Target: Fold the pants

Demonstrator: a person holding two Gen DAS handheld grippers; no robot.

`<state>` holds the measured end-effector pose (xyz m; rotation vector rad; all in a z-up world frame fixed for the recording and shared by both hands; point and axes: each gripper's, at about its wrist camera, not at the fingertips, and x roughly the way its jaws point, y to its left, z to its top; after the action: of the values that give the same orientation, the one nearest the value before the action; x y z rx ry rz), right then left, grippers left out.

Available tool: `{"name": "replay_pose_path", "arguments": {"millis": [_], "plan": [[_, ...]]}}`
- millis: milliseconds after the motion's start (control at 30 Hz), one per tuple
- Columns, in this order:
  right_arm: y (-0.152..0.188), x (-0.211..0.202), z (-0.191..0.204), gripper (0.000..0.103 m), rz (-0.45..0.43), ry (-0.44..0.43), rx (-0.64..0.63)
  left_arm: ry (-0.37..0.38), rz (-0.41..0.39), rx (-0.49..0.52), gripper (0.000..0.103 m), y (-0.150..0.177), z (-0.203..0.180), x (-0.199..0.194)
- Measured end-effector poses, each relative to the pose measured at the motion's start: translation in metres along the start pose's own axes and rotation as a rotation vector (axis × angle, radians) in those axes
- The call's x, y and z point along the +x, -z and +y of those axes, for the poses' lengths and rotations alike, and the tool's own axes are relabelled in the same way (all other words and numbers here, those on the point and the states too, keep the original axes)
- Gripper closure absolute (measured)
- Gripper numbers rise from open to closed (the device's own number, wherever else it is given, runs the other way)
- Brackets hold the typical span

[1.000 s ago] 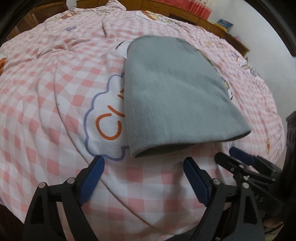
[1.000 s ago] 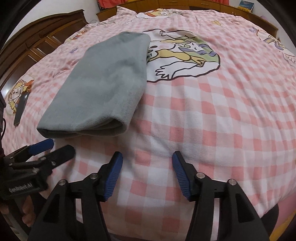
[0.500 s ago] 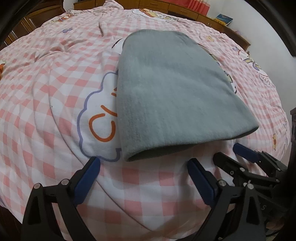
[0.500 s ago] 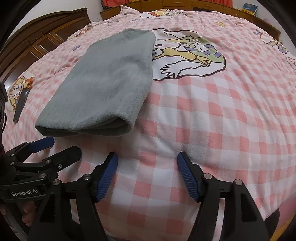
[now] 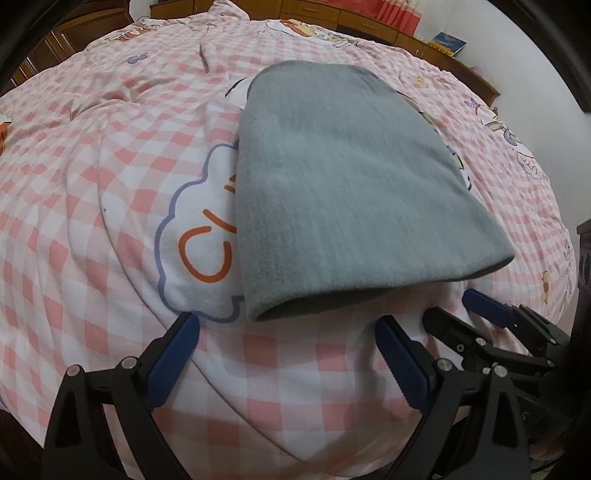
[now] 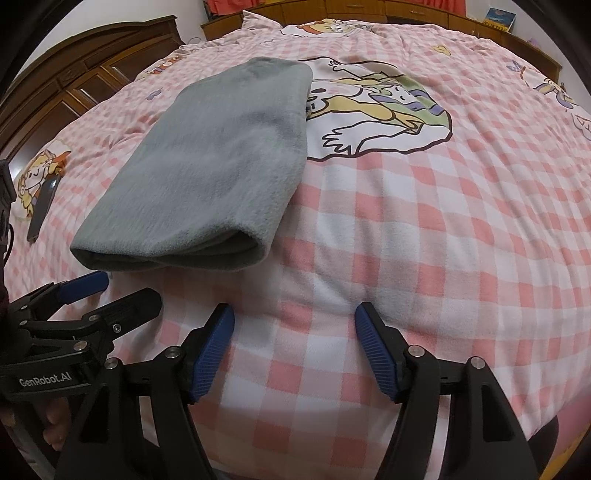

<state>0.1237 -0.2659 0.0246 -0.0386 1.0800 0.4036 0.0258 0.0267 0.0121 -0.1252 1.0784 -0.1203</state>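
Note:
The grey pants [image 5: 332, 192] lie folded into a long flat stack on the pink checked bedspread [image 5: 92, 192]; in the right wrist view they [image 6: 221, 166] lie at upper left. My left gripper [image 5: 288, 328] is open and empty just in front of the stack's near edge. My right gripper [image 6: 294, 317] is open and empty, in front of and to the right of the stack's near right corner. Each gripper shows in the other's view: the right one [image 5: 480, 314] at lower right, the left one [image 6: 107, 291] at lower left.
A dark phone [image 6: 42, 206] lies on the bedspread far left. A wooden wardrobe [image 6: 74, 85] stands to the left and a wooden headboard shelf [image 6: 369, 9] with a book [image 6: 500, 15] runs along the back.
Both grippers have moved slightly closer to the near edge of the folded pants. Both stay open and empty; the pants have not moved.

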Motion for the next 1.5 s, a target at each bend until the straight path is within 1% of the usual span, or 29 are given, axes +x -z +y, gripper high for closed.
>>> {"name": "replay_pose_path", "arguments": {"millis": [1500], "plan": [[0.0003,0.0005,0.0007,0.031,0.0,-0.014,0.003,0.002,0.018,-0.002,0.005,0.003,-0.0011,0.0009]]}}
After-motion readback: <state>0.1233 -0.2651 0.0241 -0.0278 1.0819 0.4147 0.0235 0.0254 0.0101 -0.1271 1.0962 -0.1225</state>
